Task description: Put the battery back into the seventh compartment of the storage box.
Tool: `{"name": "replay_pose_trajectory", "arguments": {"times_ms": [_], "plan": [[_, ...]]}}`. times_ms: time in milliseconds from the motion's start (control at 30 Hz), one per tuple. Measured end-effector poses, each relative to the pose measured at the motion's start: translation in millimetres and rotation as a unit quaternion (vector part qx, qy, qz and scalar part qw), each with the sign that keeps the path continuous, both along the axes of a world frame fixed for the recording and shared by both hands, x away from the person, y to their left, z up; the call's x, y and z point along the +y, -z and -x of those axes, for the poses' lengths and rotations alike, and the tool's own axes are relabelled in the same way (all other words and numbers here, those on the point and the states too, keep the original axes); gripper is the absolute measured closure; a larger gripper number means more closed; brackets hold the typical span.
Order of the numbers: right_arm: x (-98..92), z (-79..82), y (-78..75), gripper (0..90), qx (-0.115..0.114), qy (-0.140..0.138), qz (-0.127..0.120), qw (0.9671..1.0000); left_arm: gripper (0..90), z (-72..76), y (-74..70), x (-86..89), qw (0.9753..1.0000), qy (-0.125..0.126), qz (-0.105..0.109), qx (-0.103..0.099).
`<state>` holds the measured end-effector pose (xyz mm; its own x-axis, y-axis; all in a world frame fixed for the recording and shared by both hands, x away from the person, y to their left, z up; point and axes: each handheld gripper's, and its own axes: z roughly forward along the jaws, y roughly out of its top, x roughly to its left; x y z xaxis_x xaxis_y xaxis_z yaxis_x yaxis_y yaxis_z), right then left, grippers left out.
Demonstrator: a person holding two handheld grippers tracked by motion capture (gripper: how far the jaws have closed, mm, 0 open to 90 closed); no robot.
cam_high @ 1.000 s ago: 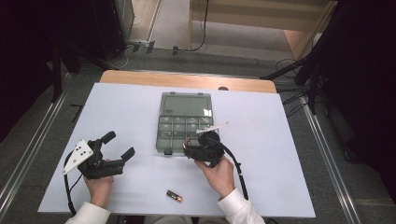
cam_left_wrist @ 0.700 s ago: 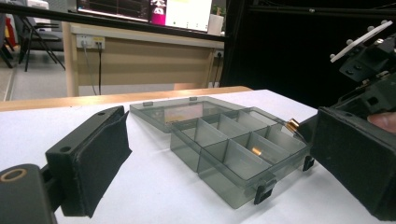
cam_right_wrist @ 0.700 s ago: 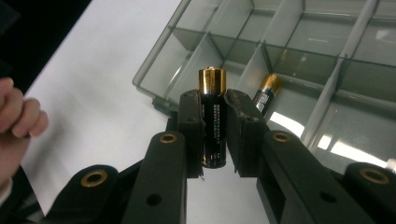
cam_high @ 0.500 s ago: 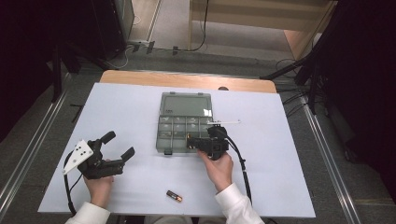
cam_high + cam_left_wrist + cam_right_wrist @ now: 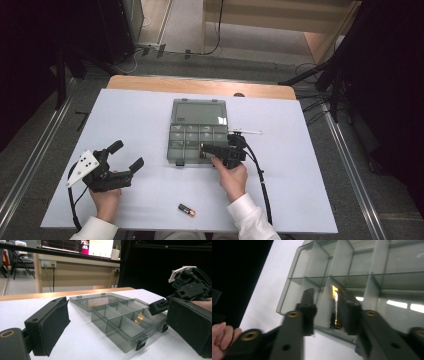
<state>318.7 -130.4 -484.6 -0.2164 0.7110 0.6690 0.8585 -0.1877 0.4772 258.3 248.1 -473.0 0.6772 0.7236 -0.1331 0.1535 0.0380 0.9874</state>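
Hovering your right gripper [image 5: 209, 148] over the organizer box [image 5: 197, 131], jaws released, leaves a battery [image 5: 334, 308] in its compartment; left gripper [image 5: 125, 156] rests spread.

A battery [image 5: 334, 307] — black and gold, upright on its end — sits in a near-row compartment of the smoky clear organiser box [image 5: 197, 131], lid open flat; a second battery [image 5: 186, 210] lies on the table

The left gripper [image 5: 126, 155] rested near the table's front left corner, jaws wide apart, while the right gripper [image 5: 210, 150] reached leftward at the table's middle, jaws parted, both gripped by hands.
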Motion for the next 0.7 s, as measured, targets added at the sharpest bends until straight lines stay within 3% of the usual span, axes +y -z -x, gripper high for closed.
{"name": "replay_pose_trajectory", "arguments": {"times_ms": [133, 200, 233, 267, 333, 400, 433, 533, 600, 700], "plan": [[-1.8, 4.2, -4.6, 49.9, -0.017, -0.006, 0.011, 0.9998, 4.5, -0.4, 0.3, -0.4, 1.0000, 0.000, 0.000, 0.000], [-2.7, 6.3, -6.7, 35.1, -0.029, -0.015, 0.009, 0.9994, 4.5, -0.2, 0.2, -0.6, 1.0000, -0.001, 0.001, 0.000], [-2.7, 6.3, -6.7, 35.1, -0.029, -0.015, 0.009, 0.9994, 4.5, -0.2, 0.2, -0.6, 1.0000, -0.001, 0.001, 0.000], [-2.8, 9.4, -9.7, 14.1, -0.039, -0.035, -0.001, 0.9986, 4.5, 0.0, 0.2, -0.5, 1.0000, -0.001, 0.001, 0.000], [-2.3, 10.9, -11.3, 9.5, -0.045, -0.043, 0.000, 0.9981, 4.5, 0.2, 0.0, -0.5, 1.0000, -0.001, 0.000, -0.001], [0.1, 15.7, -15.3, 0.0, -0.057, -0.073, 0.006, 0.9957, 4.5, 0.3, 0.0, -0.6, 1.0000, -0.001, 0.000, -0.001], [2.5, 20.4, -17.6, 0.0, -0.060, -0.095, 0.015, 0.9936, 4.5, 0.3, 0.1, -0.9, 1.0000, 0.000, 0.001, -0.001], [5.5, 25.0, -19.6, 0.0, -0.062, -0.109, 0.031, 0.9916, 4.5, 0.6, 0.1, -1.2, 1.0000, 0.001, -0.001, -0.002], [11.9, 33.7, -23.2, 0.0, -0.069, -0.135, 0.048, 0.9873, 4.5, 0.6, 0.0, -1.2, 1.0000, 0.000, -0.002, -0.002], [15.6, 39.0, -25.3, 0.0, -0.073, -0.148, 0.057, 0.9847, 4.5, 0.7, 0.0, -1.1, 1.0000, 0.000, -0.002, -0.002]]}}
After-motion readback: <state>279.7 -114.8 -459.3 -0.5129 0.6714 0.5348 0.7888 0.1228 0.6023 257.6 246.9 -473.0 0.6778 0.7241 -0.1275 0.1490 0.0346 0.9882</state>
